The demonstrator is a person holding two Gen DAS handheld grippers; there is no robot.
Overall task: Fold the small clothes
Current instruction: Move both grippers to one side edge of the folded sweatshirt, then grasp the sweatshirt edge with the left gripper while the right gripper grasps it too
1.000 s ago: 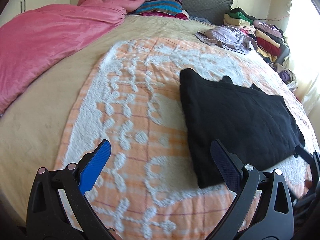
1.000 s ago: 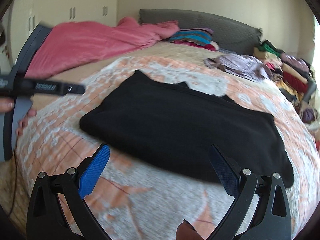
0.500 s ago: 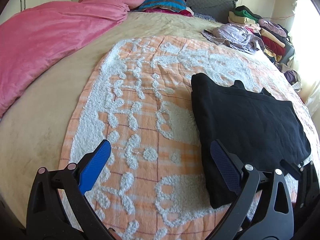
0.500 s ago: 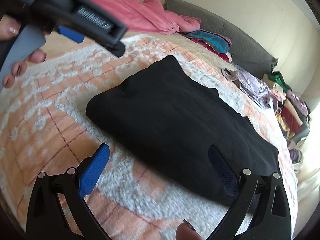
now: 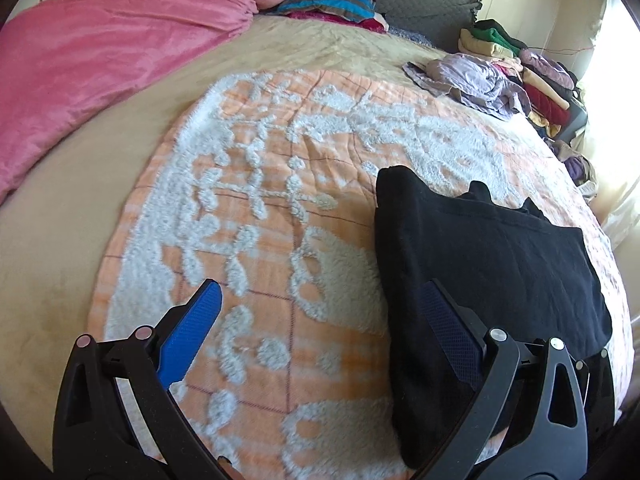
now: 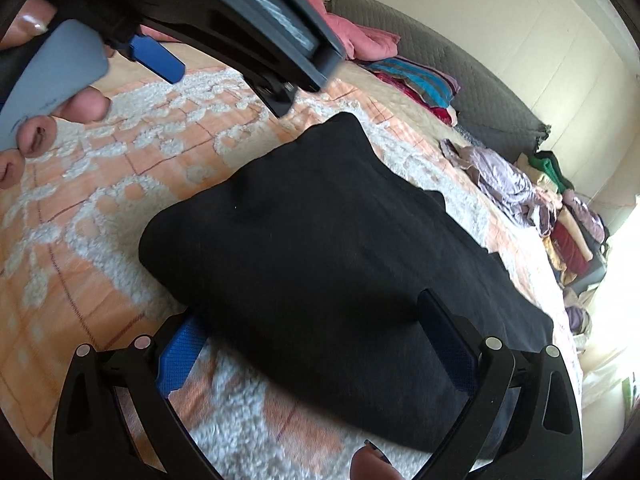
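A: What is seen along the left side of the bed?

B: A pink blanket (image 5: 100,60) is heaped there on the beige bedspread (image 5: 72,216). An orange-and-white tufted cover (image 5: 280,220) is spread across the middle.

A: And the left claw (image 5: 316,320)?

B: Its blue pads are held wide apart, with nothing clamped. The left pad is seen over the tufted cover; the right finger is seen against the near left edge of the folded black garment (image 5: 492,264).

A: Where is that garment placed?

B: It is laid flat on the tufted cover, right of centre, folded into a rough rectangle.

A: And the right claw (image 6: 316,336)?

B: It is spread apart too, and nothing is gripped. The garment's near edge (image 6: 340,272) is straddled by it; the left pad is partly hidden by the cloth and the right finger is seen over it.

A: What is found further right?

B: A crumpled lilac garment (image 5: 472,80) is seen near a stack of folded clothes (image 5: 532,76) at the bed's far right edge
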